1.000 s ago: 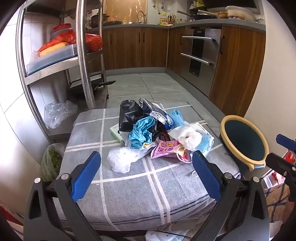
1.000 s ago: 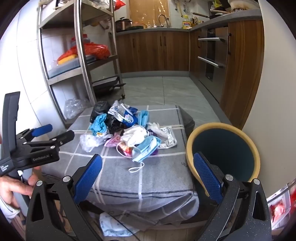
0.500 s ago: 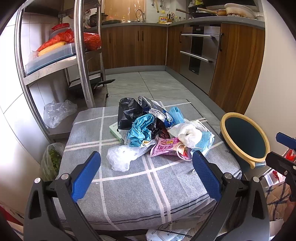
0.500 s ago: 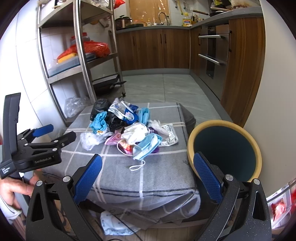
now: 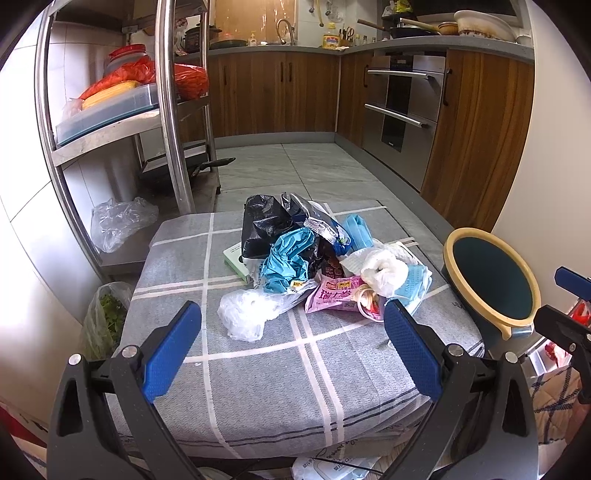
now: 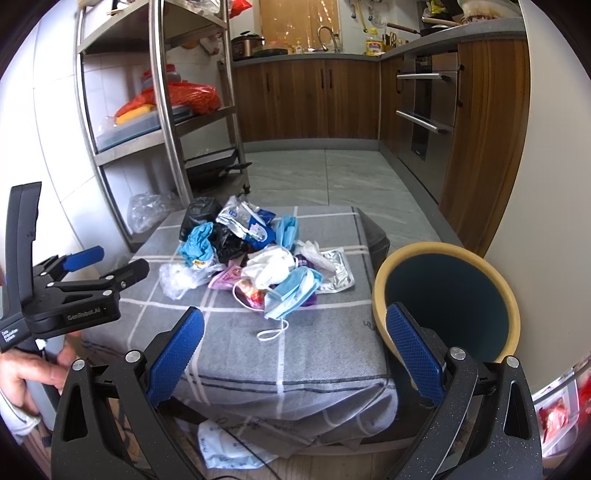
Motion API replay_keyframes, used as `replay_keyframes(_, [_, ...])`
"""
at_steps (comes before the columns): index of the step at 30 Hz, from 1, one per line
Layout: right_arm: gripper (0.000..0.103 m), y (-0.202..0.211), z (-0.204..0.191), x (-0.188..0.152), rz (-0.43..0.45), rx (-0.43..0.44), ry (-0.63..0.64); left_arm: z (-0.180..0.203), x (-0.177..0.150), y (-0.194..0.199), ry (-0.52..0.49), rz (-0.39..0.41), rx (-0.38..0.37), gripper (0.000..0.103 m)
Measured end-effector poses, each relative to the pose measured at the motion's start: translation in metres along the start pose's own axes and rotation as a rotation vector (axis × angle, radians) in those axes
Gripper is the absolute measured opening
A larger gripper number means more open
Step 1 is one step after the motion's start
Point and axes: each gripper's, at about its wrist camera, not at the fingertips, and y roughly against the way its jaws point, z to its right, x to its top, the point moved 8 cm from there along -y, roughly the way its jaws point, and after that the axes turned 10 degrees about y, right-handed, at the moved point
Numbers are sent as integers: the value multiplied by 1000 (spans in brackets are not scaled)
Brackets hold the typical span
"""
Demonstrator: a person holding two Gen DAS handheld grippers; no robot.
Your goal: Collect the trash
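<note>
**Bright daylight, heavy fisheye bending**

Both views are sharp and well lit. Daylight glows through the amber window pane (image 5: 255, 16) at the back and blows out the white wall (image 5: 22, 325) at lower left. The upright steel shelf post (image 5: 171, 110) bows strongly, and black vignette fills the corners. Shadows on the grey checked cloth (image 6: 314, 354) are soft.

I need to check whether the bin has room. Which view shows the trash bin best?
The right wrist view: the trash bin stands close, its whole yellow rim and dark inside visible, only partly crossed by a gripper finger. The left wrist view shows the bin smaller, near the right edge.
</note>
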Motion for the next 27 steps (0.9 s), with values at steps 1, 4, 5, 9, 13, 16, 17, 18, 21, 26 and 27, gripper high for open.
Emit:
replay_keyframes(1, [98, 0, 0, 0, 0, 0, 0, 0, 0, 0, -2, 0, 1, 97])
replay_keyframes(4, [98, 0, 0, 0, 1, -1, 2, 0, 0, 0, -1, 0, 0, 97])
replay_keyframes(5, [98, 0, 0, 0, 1, -2, 2, -1, 0, 0, -2, 1, 2, 97])
replay_keyframes(9, [98, 0, 1, 0, -1, -2, 1, -1, 0, 0, -1, 1, 0, 97])
replay_keyframes(13, [98, 0, 2, -1, -1, -4, -2, -1, 0, -2, -2, -3, 2, 97])
replay_keyframes(16, [98, 0, 3, -1, -4, -7, -4, -2, 1, -2, -1, -3, 2, 97])
replay_keyframes(17, [98, -1, 3, -1, -6, -8, -5, -2, 1, -2, -1, -4, 2, 97])
replay_keyframes(18, [98, -1, 4, -2, -6, -9, -6, -2, 0, -2, -2, -4, 3, 97])
replay_keyframes(21, [98, -1, 4, -2, -7, -9, -6, -2, 0, -2, -1, -5, 2, 97])
replay_keyframes(26, [98, -1, 4, -2, -5, -8, -6, -2, 1, -2, -1, -4, 2, 97])
replay_keyframes(27, [98, -1, 4, -1, -6, -8, -6, -2, 1, -2, -1, -5, 1, 97])
